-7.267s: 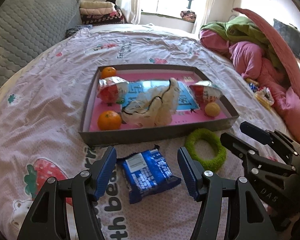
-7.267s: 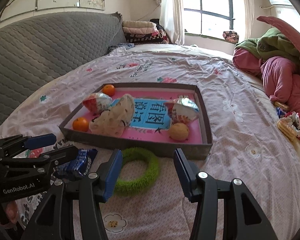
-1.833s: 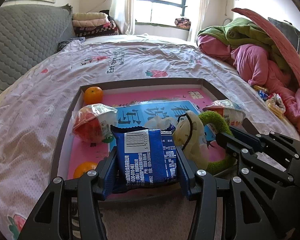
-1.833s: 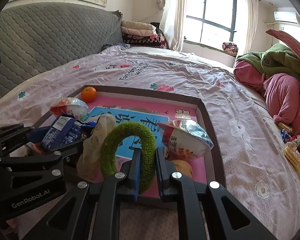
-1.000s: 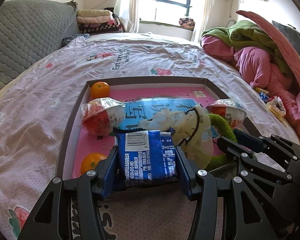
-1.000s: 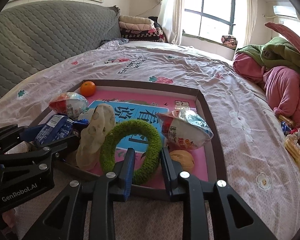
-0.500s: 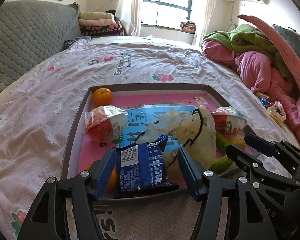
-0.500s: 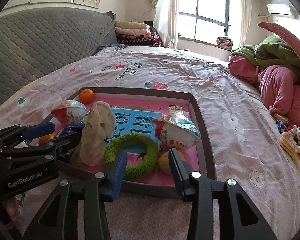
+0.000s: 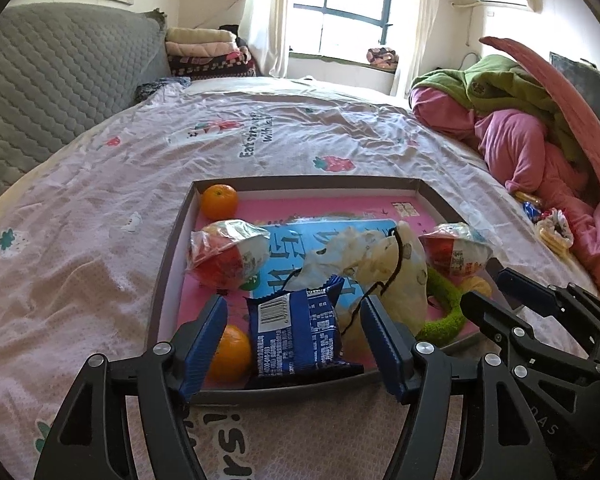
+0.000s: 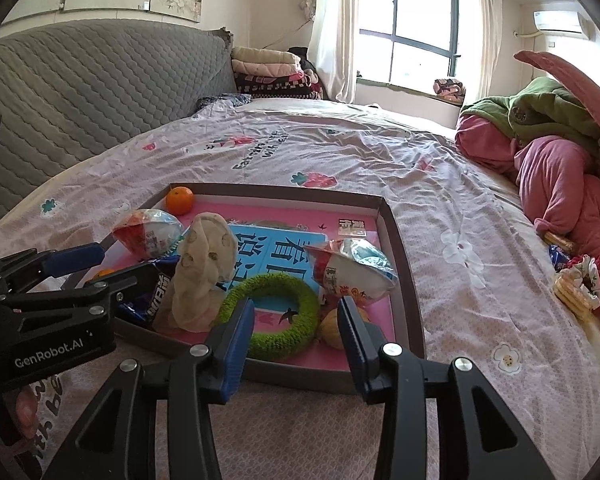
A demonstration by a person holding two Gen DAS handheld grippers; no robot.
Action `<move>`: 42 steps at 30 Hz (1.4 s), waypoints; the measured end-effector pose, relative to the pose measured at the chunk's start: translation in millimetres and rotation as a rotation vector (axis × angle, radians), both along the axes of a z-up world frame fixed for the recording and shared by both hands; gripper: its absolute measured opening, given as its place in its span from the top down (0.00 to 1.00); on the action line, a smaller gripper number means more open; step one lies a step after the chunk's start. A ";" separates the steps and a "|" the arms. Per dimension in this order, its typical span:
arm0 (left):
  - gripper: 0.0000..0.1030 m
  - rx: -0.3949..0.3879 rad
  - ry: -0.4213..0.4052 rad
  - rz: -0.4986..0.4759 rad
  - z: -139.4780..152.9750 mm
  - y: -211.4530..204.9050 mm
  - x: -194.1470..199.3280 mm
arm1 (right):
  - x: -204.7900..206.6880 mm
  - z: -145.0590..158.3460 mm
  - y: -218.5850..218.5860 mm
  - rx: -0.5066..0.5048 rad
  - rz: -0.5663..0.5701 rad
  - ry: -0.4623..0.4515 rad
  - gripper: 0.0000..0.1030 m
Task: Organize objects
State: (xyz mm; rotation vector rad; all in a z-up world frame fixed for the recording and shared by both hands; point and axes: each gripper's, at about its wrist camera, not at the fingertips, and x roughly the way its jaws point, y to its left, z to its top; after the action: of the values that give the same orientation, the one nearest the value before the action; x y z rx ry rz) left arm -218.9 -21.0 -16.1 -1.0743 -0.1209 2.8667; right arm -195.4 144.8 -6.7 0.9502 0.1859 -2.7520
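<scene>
The left gripper (image 9: 294, 344) hangs with its blue pads spread wide and holding nothing; the blue snack packet (image 9: 296, 332) lies between them, loose in the near left corner of the tray (image 9: 170, 264), leaning on an orange (image 9: 228, 352). The right gripper (image 10: 296, 338) is likewise spread and empty, the green fuzzy ring (image 10: 276, 312) resting flat on the tray floor just past its tips, beside a cream cloth pouch (image 10: 202, 276) and a wrapped snack cup (image 10: 350, 270). To finish cleanly, I would draw both tools straight back and slightly up, so the pads clear the tray's near wall without snagging packet or ring. The two grippers sit close side by side, so widening apart helps. Open bedspread (image 10: 440, 208) lies to the left, right and near side.
</scene>
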 end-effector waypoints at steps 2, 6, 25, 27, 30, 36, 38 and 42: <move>0.31 -0.004 -0.001 0.006 0.7 0.0 1.1 | 0.9 1.9 -0.6 -0.002 0.001 0.002 0.57; 0.30 -0.009 -0.003 0.005 2.6 1.5 3.0 | 2.0 4.4 -1.3 -0.009 0.000 0.002 0.49; 0.24 -0.011 0.010 0.014 21.6 -0.3 12.4 | 7.8 17.1 -1.5 -0.017 0.010 0.022 0.33; 0.23 -0.009 0.007 0.016 22.2 -1.0 12.5 | 9.3 19.2 -1.8 -0.016 0.012 0.027 0.32; 0.22 -0.007 0.012 0.021 26.0 -3.5 15.5 | 11.4 22.6 -1.8 -0.021 0.018 0.033 0.32; 0.22 -0.006 0.029 0.028 36.4 -5.8 26.6 | 19.5 30.7 -2.8 -0.027 0.029 0.048 0.29; 0.22 -0.004 0.037 0.030 40.1 -6.3 31.2 | 22.3 32.7 -3.2 -0.026 0.028 0.051 0.29; 0.22 -0.005 0.046 0.037 45.9 -6.8 40.0 | 29.1 36.5 -1.9 -0.033 0.030 0.057 0.29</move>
State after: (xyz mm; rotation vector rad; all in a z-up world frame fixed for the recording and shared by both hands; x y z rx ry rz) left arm -178.9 -27.8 29.9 -1.0171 -0.1322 2.9233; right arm -166.3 142.9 29.8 0.8546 0.1618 -2.7474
